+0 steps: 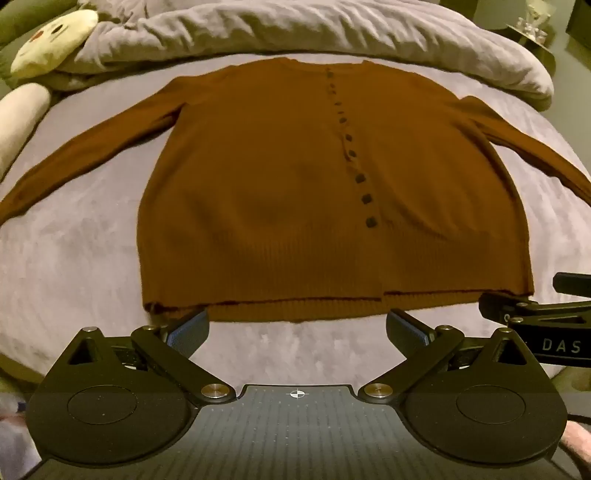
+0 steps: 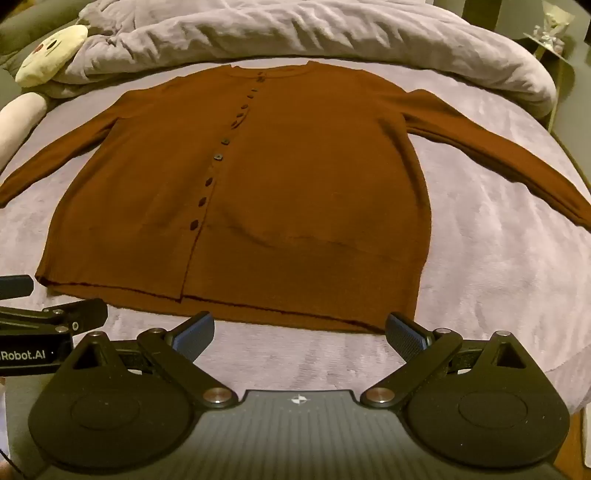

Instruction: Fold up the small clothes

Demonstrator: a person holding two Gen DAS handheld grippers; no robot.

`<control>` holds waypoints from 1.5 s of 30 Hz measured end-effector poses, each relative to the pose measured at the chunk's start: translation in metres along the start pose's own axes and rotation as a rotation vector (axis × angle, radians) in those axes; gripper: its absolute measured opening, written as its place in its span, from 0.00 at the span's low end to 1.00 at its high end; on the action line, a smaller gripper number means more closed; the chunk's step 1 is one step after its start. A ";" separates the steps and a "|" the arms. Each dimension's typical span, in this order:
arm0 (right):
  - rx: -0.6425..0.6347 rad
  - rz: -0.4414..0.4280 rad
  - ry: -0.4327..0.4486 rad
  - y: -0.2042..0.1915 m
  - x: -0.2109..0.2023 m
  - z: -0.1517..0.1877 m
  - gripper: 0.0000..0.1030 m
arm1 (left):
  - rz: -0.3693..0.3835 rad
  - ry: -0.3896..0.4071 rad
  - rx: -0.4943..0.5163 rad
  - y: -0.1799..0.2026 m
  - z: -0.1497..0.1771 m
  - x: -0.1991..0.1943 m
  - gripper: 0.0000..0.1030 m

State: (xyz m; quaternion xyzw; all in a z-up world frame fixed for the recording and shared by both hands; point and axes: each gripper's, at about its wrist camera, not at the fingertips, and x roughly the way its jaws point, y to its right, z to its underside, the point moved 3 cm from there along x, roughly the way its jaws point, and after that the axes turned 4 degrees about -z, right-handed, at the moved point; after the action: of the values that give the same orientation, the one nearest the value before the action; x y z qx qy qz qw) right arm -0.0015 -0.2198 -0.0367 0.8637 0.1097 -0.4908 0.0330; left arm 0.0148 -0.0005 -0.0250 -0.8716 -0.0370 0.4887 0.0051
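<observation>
A rust-brown buttoned cardigan (image 1: 295,192) lies flat on a lilac bed cover (image 1: 74,258), front up, both sleeves spread out to the sides and its hem nearest me. In the right wrist view the same cardigan (image 2: 295,192) fills the middle. My left gripper (image 1: 297,325) hovers just short of the hem, jaws wide open with nothing between them. My right gripper (image 2: 299,328) stands the same way over the hem's right part, open and empty. Each gripper shows at the edge of the other's view: right gripper (image 1: 535,317), left gripper (image 2: 55,325).
A bunched grey duvet (image 1: 295,33) lies across the head of the bed beyond the collar. A cream plush toy (image 1: 55,40) and a pale bolster (image 1: 18,122) sit at the far left. The bed cover (image 2: 517,277) drops off at the right edge.
</observation>
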 end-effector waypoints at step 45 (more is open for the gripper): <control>0.030 -0.027 0.033 0.006 -0.011 -0.002 0.96 | 0.026 -0.082 -0.100 -0.008 0.010 0.006 1.00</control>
State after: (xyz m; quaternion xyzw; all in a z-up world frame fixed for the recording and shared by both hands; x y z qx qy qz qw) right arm -0.0033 -0.2271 -0.0266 0.8706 0.1147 -0.4783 0.0116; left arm 0.0085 0.0071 -0.0347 -0.8504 -0.0504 0.5217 -0.0463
